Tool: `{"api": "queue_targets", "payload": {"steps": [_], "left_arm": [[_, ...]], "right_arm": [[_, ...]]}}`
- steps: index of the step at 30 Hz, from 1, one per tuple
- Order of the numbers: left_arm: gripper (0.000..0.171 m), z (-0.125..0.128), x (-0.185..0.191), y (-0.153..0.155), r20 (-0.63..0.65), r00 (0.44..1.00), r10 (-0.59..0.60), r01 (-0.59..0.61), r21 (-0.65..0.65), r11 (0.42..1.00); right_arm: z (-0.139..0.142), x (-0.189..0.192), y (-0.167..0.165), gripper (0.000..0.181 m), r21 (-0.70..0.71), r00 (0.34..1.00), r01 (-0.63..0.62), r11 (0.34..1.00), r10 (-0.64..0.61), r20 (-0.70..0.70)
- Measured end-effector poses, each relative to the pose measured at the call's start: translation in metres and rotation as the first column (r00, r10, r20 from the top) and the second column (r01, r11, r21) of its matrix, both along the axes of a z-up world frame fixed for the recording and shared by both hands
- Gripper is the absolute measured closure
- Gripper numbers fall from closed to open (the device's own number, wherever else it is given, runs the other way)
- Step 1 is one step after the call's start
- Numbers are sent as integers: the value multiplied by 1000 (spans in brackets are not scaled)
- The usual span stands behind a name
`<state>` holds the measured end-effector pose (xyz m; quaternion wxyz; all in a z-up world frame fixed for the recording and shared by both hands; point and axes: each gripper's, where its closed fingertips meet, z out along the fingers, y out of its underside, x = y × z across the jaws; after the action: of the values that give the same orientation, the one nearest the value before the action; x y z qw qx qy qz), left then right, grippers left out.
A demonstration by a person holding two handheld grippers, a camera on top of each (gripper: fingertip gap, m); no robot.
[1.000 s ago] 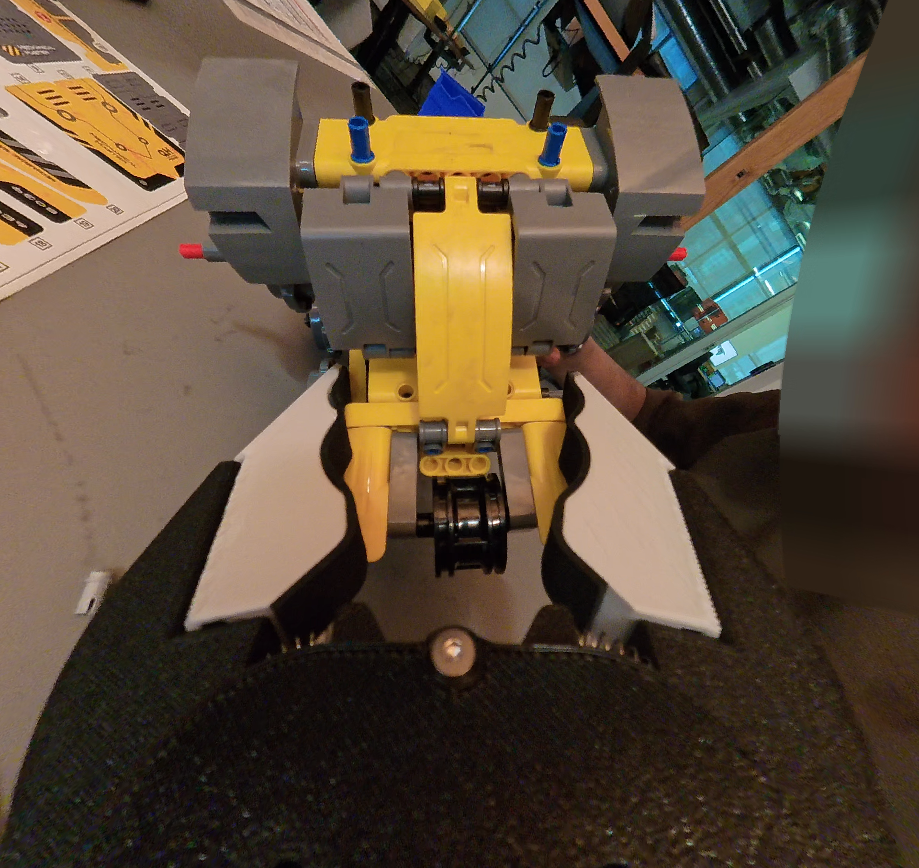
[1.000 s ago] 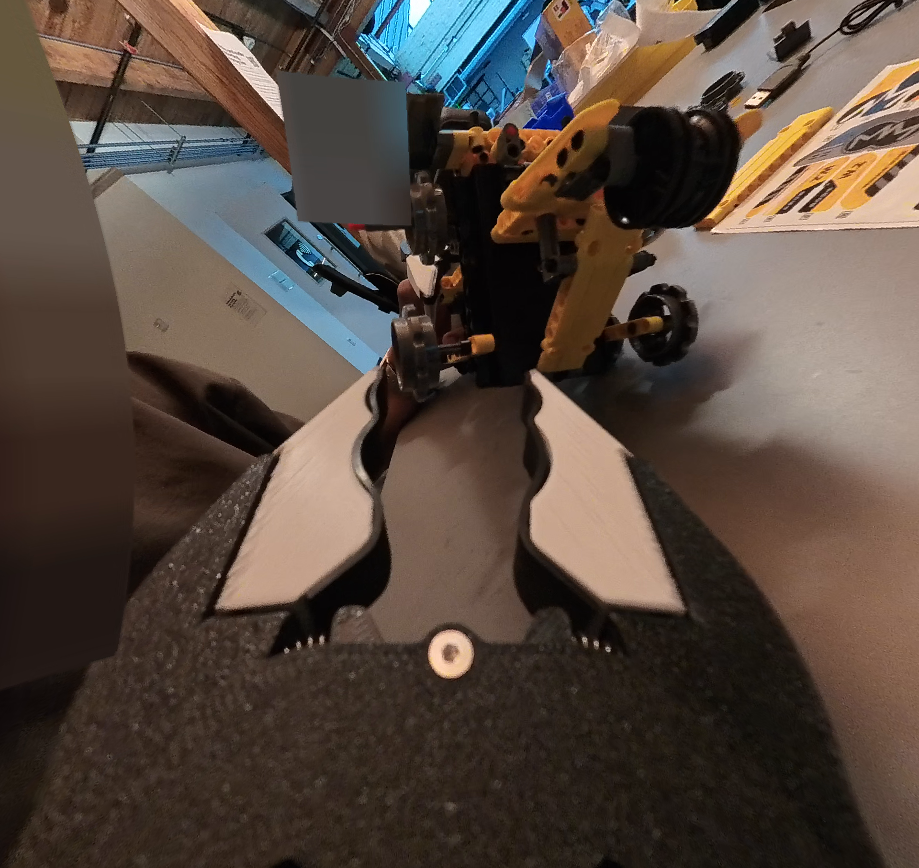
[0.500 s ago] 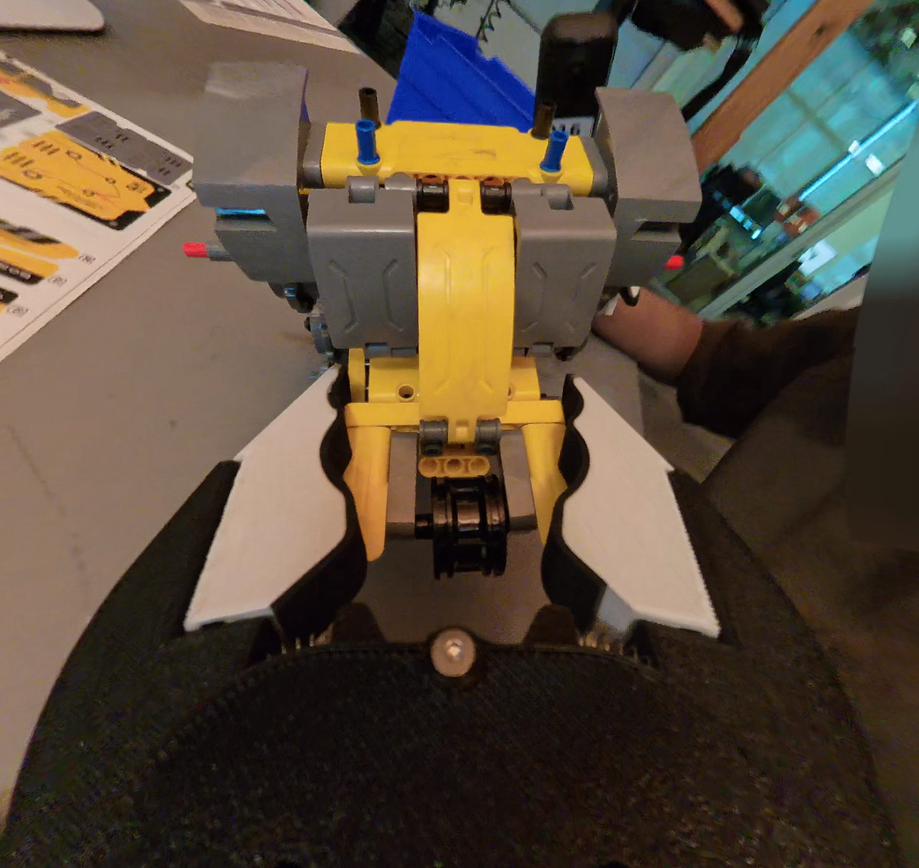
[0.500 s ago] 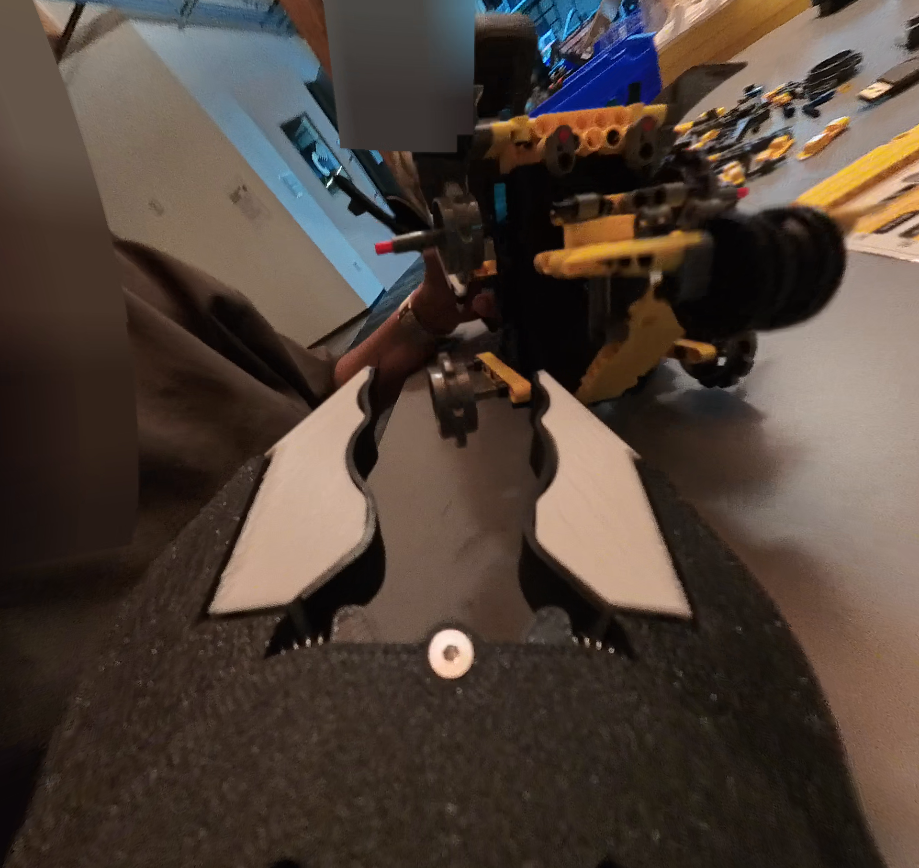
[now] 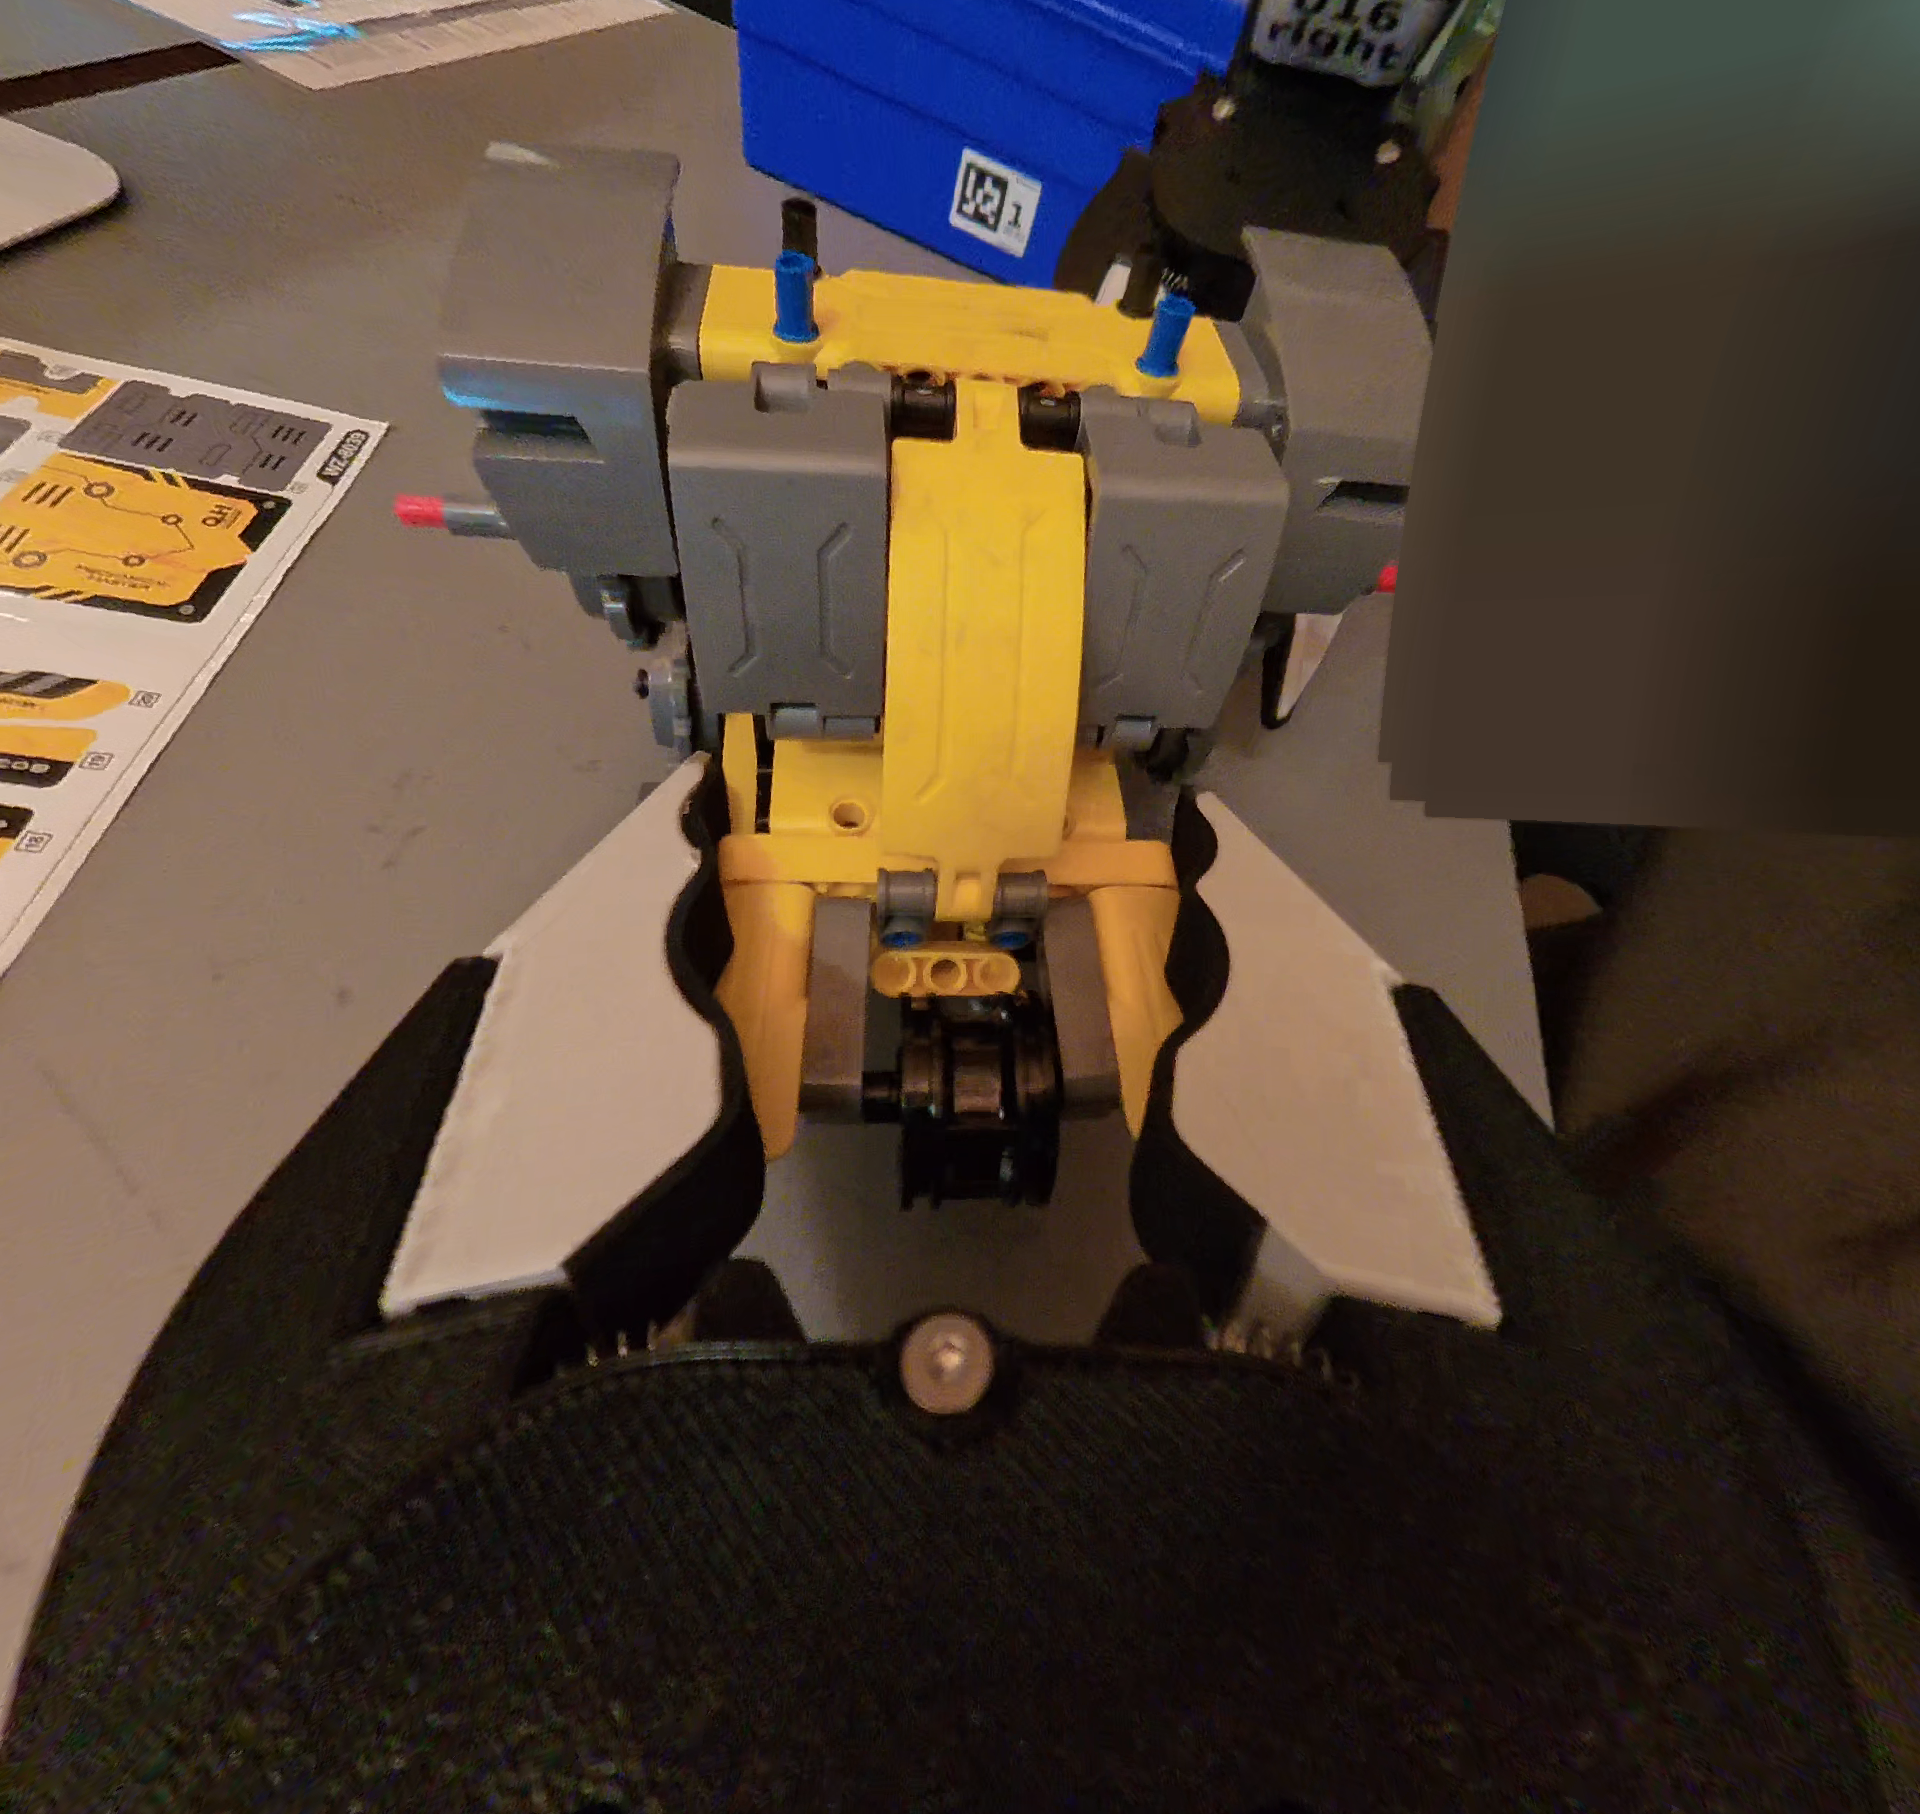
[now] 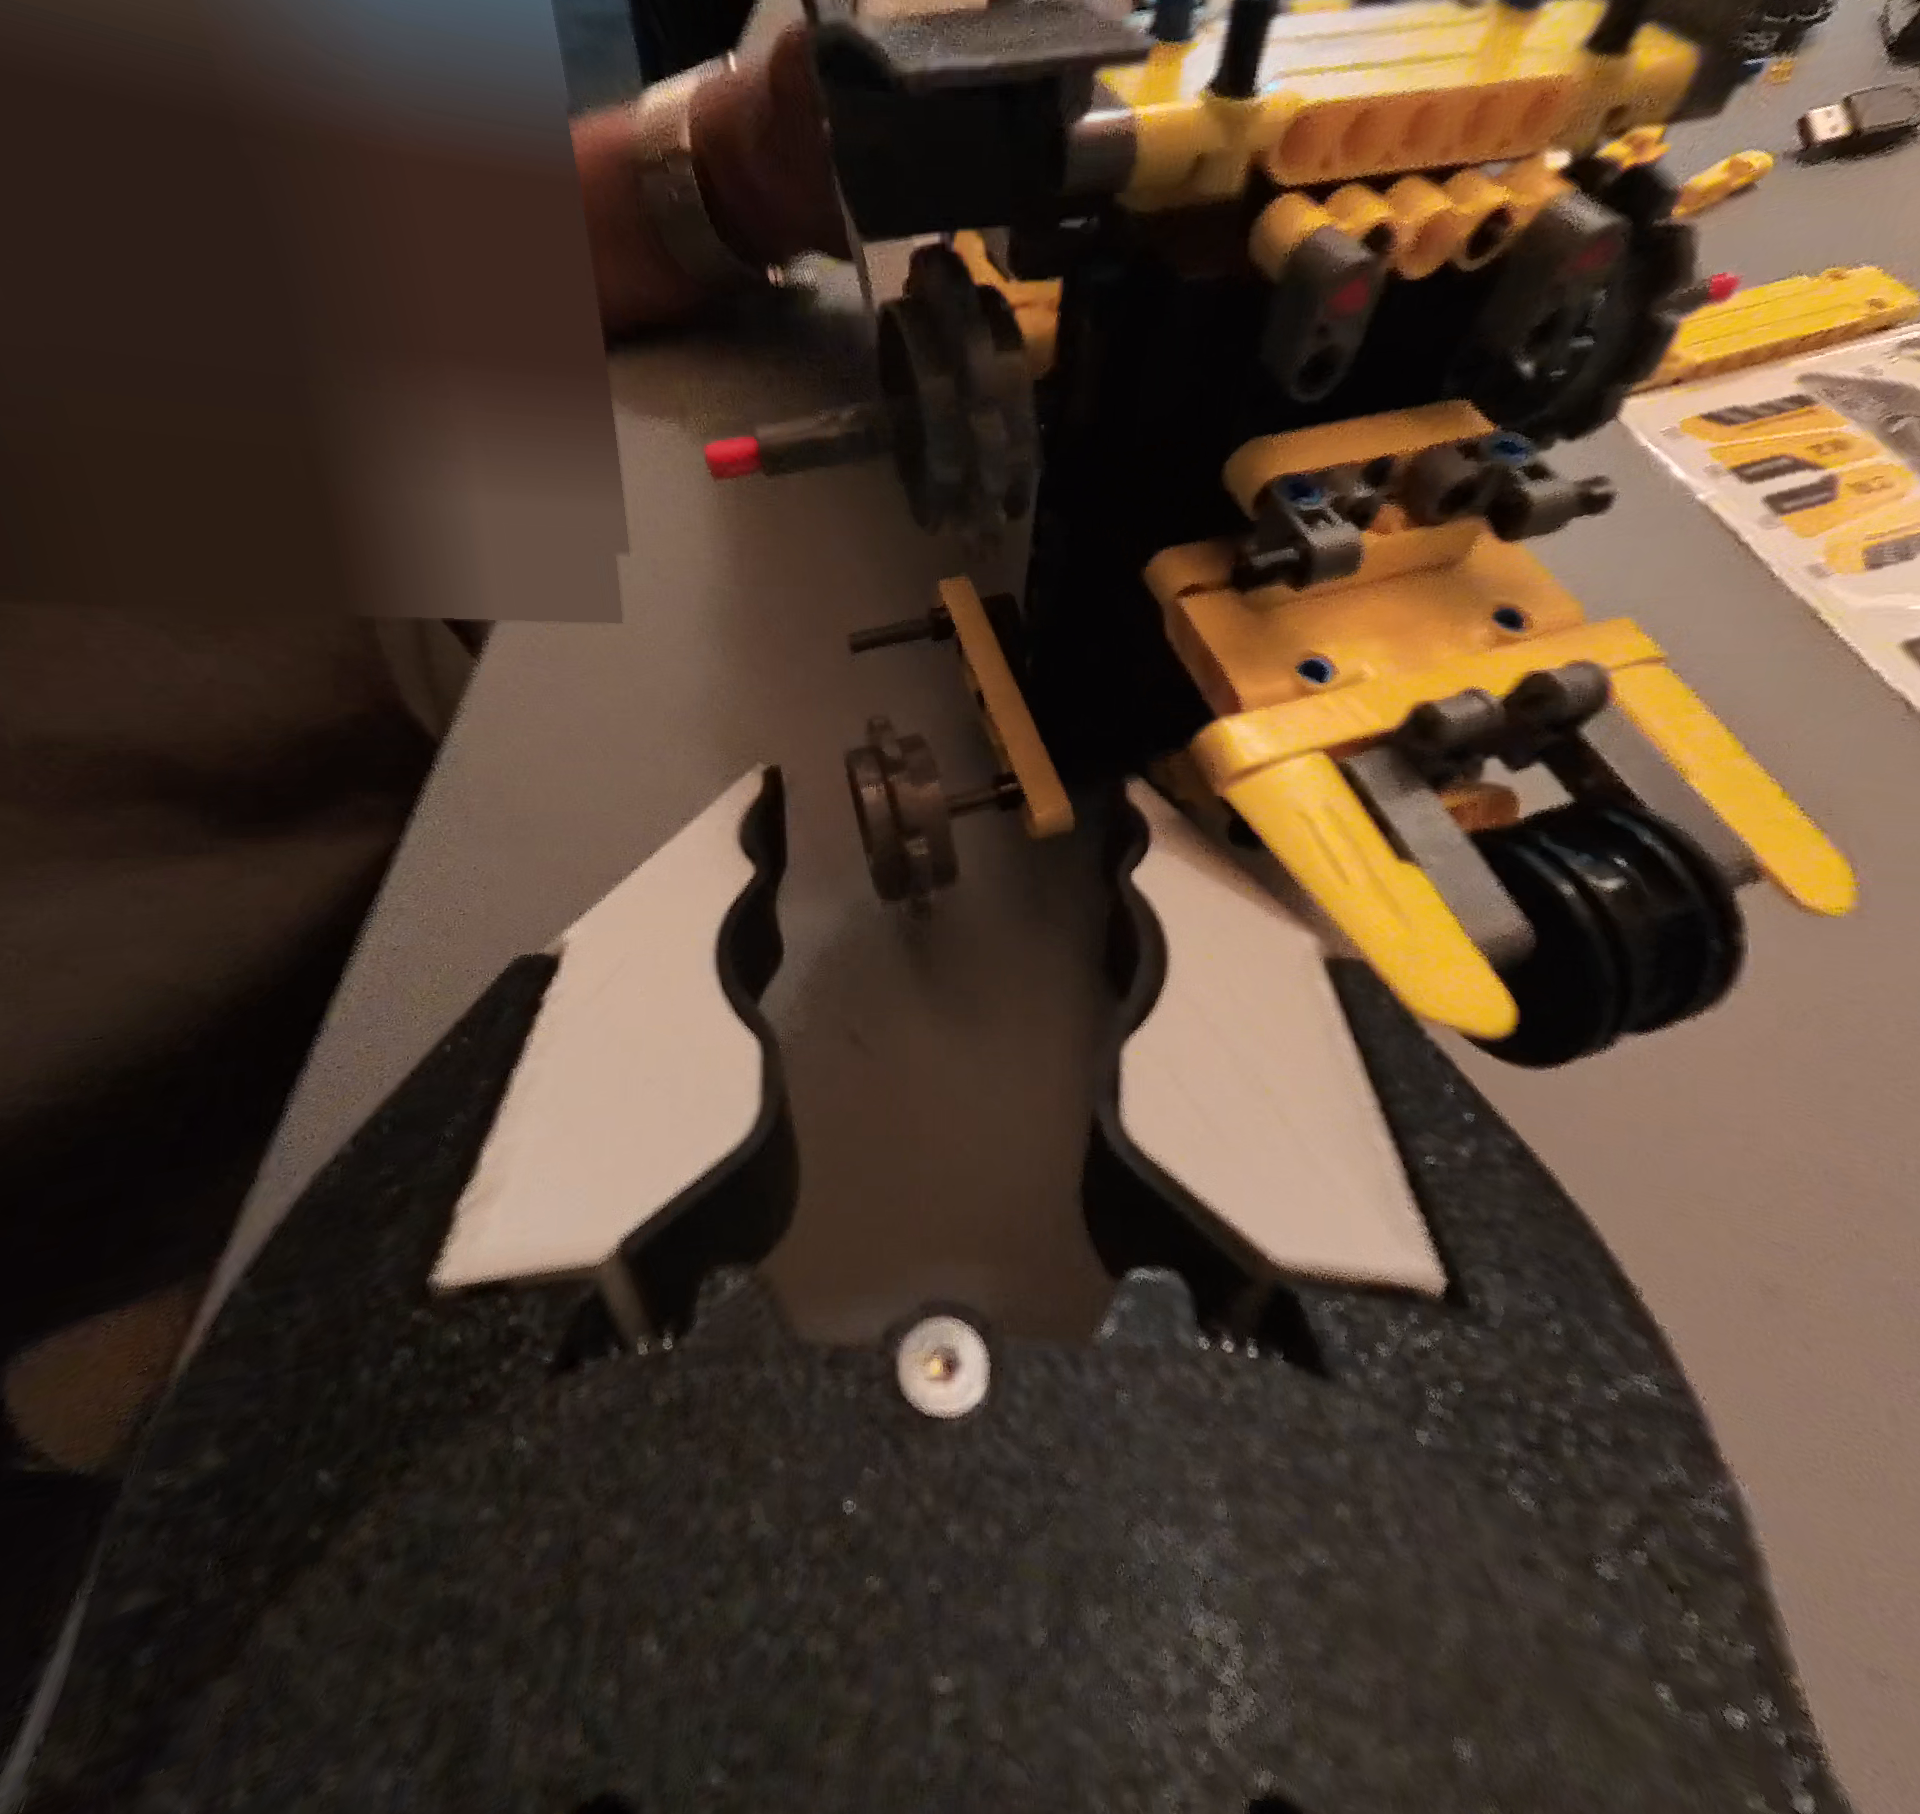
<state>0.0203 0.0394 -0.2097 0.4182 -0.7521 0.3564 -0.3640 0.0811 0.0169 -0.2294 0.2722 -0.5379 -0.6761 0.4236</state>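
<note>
While the left gripper (image 5: 945, 829) pinches the narrow yellow front of the toy vehicle (image 5: 971, 559) between its white fingers (image 5: 582, 1058), the model's grey side panels and blue pegs (image 5: 792, 294) stand beyond the fingertips. Its plastic is smooth and blocky, with a ribbed black wheel (image 5: 977, 1120) low between the jaws. Spread with nothing between them, the right gripper (image 6: 951, 819) has a small dark gear (image 6: 899, 819) on a thin axle just past its tips, at the model's near side. A printed sticker sheet (image 5: 135, 559) lies left on the matt grey table (image 5: 436, 891); a blue bin (image 5: 956, 71) stands far behind.
</note>
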Motion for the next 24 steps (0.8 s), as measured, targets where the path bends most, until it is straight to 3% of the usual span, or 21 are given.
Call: {"api": "queue_targets", "payload": {"steps": [7, 24], "left_arm": [[89, -6, 4, -1, -66, 998, -10, 13, 50, 999], [89, -5, 11, -5, -71, 994, -84, 89, 69, 994]], "right_arm": [[-16, -1, -5, 125, 164, 998, -15, 986, 4, 63], [-21, 5, -7, 140, 314, 991, -15, 949, -27, 130]]}}
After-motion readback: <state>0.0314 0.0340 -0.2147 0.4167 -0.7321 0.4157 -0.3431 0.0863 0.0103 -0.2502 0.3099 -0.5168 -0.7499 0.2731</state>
